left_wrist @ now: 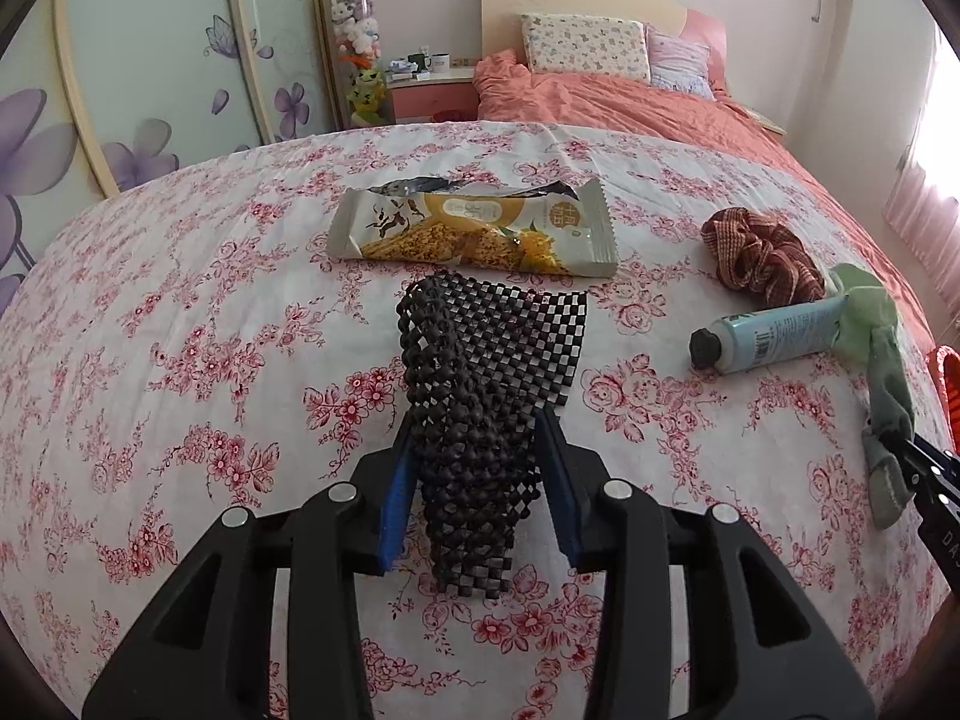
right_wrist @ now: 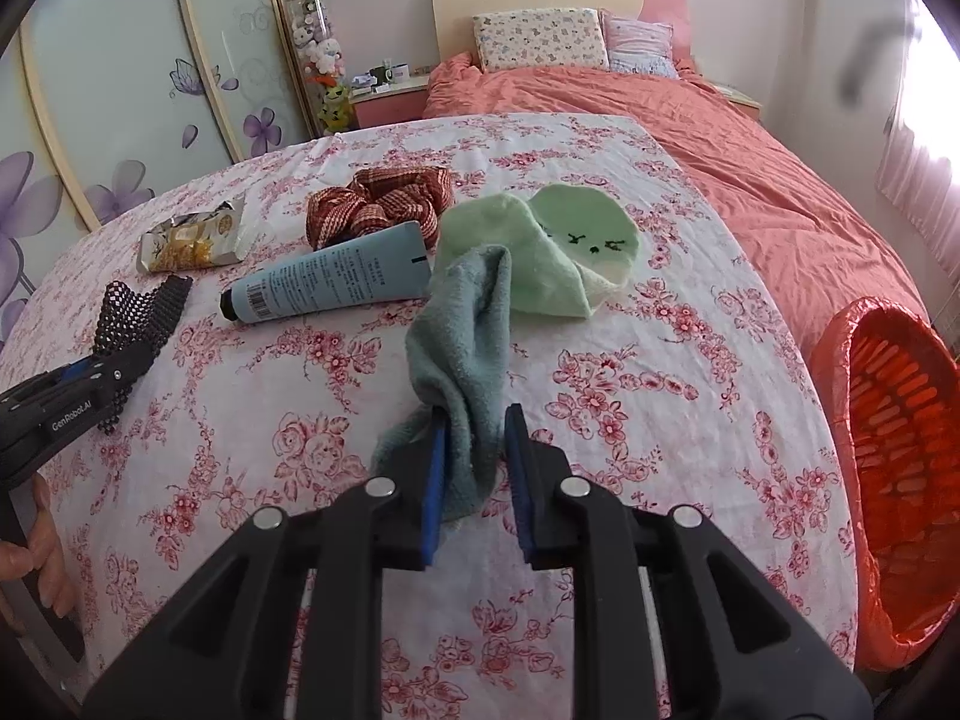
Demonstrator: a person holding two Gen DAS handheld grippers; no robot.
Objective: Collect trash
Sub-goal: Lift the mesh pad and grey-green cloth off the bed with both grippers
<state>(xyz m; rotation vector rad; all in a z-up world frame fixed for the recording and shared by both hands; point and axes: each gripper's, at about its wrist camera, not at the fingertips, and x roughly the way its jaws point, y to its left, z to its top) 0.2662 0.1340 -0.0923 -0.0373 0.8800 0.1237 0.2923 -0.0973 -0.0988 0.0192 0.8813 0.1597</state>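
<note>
Pick-up step: left hand-held gripper (left_wrist: pixel 477 444) clamps black mesh mat (left_wrist: pixel 492 354), right hand-held gripper (right_wrist: pixel 474 450) clamps sock (right_wrist: pixel 462 330); next, likely carry to orange bin (right_wrist: pixel 900 450)

A torn-open yellow-and-silver snack wrapper (left_wrist: pixel 474 228) lies flat toward the far edge of the floral tablecloth (left_wrist: pixel 180 300). A black mesh non-slip mat scrap (left_wrist: pixel 480 372) lies just in front, crumpled.

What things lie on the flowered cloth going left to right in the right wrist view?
Black mesh mat → snack wrapper → blue tube → green cloth → red basket off the cloth's right edge. I skipped the brown scrunchie and grey sock, since they overlap the tube and green cloth.
</note>
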